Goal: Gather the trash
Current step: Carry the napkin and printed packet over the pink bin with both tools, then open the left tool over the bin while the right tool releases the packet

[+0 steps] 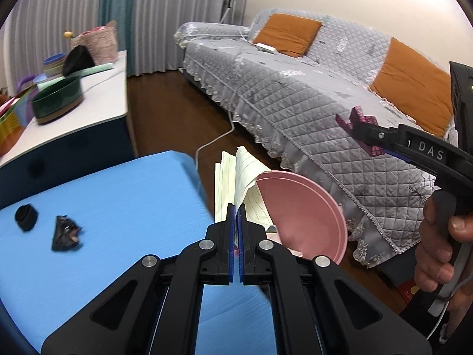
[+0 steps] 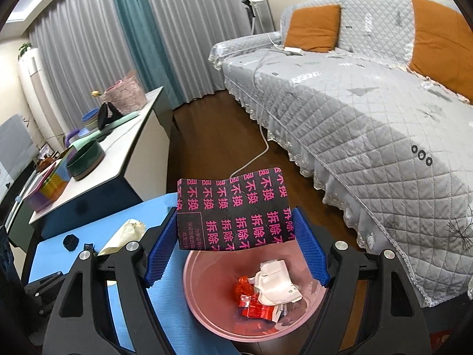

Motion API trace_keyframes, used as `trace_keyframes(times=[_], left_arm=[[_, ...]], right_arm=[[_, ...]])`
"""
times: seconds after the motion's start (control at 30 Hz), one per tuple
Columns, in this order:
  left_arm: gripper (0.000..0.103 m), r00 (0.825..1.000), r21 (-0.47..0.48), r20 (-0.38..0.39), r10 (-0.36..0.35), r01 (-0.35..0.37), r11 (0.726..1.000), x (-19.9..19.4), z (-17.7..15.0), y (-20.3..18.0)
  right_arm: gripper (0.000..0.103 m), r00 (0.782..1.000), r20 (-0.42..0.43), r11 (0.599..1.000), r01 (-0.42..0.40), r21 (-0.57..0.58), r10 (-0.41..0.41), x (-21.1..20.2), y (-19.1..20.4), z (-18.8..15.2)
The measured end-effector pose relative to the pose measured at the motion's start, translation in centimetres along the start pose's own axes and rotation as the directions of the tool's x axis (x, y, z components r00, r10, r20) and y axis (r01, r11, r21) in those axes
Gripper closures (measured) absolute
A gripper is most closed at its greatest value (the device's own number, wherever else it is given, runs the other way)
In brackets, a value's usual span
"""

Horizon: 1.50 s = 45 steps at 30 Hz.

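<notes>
While held above the pink basin (image 2: 207,310), gripped a black card printed with pink characters (image 2: 233,213) between the widely spread blue pads of the right tongs (image 2: 236,248), its side edges pressed against both pads. Lay inside the basin, on its floor: white crumpled paper (image 2: 276,284) and red wrappers (image 2: 251,301). Stood at the near right corner of the blue desk (image 1: 103,192), partly overhanging the edge as far as could be told, the basin itself. Pinched a folded sheet of pale yellow lined paper (image 1: 236,183) in the left tongs (image 1: 236,216), jaws pressed together on it, the sheet upright just left of the basin's rim. Remained on the desk far left of the basin: a small round black object (image 1: 26,217) and, beside it, a crumpled black scrap (image 1: 65,232). Rested on the desk left of the basin, seen from the right wrist, a crumpled cream paper (image 2: 124,233). Wrapped around the right tool's handle, right of the basin, a hand (image 1: 443,251). Stretched beyond the basin a sofa under a grey quilted cover (image 2: 369,124) with orange cushions (image 2: 313,28).
</notes>
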<state>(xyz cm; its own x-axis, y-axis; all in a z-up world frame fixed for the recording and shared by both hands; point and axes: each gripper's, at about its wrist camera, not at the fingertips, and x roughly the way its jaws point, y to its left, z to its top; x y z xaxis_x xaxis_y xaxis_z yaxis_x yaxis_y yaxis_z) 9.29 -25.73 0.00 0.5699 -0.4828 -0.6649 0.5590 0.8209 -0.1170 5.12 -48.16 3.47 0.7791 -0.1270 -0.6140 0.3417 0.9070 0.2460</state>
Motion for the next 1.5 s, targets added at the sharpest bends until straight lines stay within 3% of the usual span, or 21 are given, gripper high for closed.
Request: trace_keyframes(times=[0.57, 0.87, 1.23, 1.5], left_arm=[[0.101, 0.997, 0.055, -0.061, -0.038, 0.041, 0.998, 4.7, 0.8, -3.4], [0.094, 0.995, 0.056, -0.095, -0.035, 0.04, 0.998, 5.5, 0.3, -3.6], [0.094, 0.999, 0.027, -0.054, 0.0, 0.002, 1.0, 2.4, 0.5, -1.0], [0.094, 0.999, 0.001, -0.01, 0.052, -0.052, 0.999, -1.4, 0.4, 2.8]], right_arm=[[0.028, 0.998, -0.038, 0.998, 0.042, 0.051, -0.04, 1.8, -1.8, -0.1], [0.018, 0.997, -0.047, 0.996, 0.065, 0.062, -0.062, 2.1, -2.2, -0.2], [0.018, 0.997, 0.025, 0.997, 0.072, -0.019, -0.072, 1.0, 0.4, -0.2], [0.024, 0.996, 0.073, 0.992, 0.055, -0.112, -0.047, 0.2, 4.1, -0.7]])
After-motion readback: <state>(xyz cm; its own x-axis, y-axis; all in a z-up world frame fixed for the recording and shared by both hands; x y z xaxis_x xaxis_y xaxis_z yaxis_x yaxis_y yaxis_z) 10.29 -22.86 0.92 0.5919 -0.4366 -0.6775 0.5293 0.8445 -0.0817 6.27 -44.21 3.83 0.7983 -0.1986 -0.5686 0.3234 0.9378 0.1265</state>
